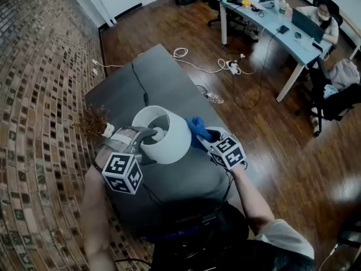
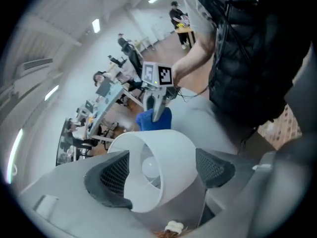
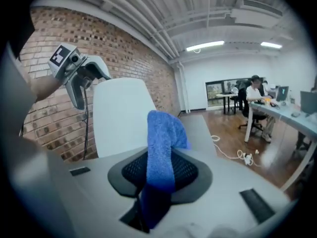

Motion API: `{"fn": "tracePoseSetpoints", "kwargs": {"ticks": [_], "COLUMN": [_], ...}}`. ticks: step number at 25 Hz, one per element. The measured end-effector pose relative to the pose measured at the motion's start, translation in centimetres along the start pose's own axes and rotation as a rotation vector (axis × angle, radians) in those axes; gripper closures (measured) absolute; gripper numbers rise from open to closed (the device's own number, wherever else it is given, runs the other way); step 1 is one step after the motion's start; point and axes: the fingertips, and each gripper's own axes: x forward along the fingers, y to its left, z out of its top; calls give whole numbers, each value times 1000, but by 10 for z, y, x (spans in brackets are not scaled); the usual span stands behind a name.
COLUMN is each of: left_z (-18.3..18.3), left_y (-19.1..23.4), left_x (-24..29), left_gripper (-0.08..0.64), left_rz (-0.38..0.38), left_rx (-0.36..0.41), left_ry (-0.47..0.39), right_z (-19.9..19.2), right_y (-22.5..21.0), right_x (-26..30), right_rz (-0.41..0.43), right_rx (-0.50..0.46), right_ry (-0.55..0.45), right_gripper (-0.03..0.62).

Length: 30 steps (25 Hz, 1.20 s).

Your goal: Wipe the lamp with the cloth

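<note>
The lamp's white shade [image 1: 163, 134] stands on the dark table [image 1: 169, 78]. My left gripper [image 1: 148, 134] is at the shade's top rim on its left. In the left gripper view the shade [image 2: 168, 152] and its bulb [image 2: 151, 166] lie between the wide-apart jaws of the left gripper [image 2: 161, 170], and the right pad stands just off the shade. My right gripper [image 1: 206, 137] is at the shade's right side, shut on a blue cloth [image 1: 196, 130]. The cloth [image 3: 166, 143] sticks up out of the right gripper [image 3: 161, 175] in front of the shade [image 3: 124, 115].
A bunch of dried twigs [image 1: 93, 122] lies at the table's left edge beside the brick wall. A black cable [image 1: 138, 81] runs across the table. White cables [image 1: 225, 66] trail over the wood floor. A desk [image 1: 271, 21] with seated people stands at the back right.
</note>
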Motion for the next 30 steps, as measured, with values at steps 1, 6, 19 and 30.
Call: {"fn": "tracePoseSetpoints", "kwargs": {"ticks": [1,6,19,30], "left_z": [-1,-12,-111,-125], "left_y": [3,5,-137,-165], "left_x": [-11,-91,-117,-201], "left_gripper": [135,137,186,101], "left_rz": [44,359,521,390], "left_rx": [-65,-643,-1546,-1294], "left_ry": [-44,-634,-1750,-2418], "right_z": [-12,-107,-220,-57], "right_y": [-5,-16,11,28], "right_x": [-7,-34,-76,-205], "right_rz": [-4,-59,-59,-308], "right_rx": [29,34,-96,305], "right_ry": [32,258,588,-194], "right_gripper": [492,486,255,419]}}
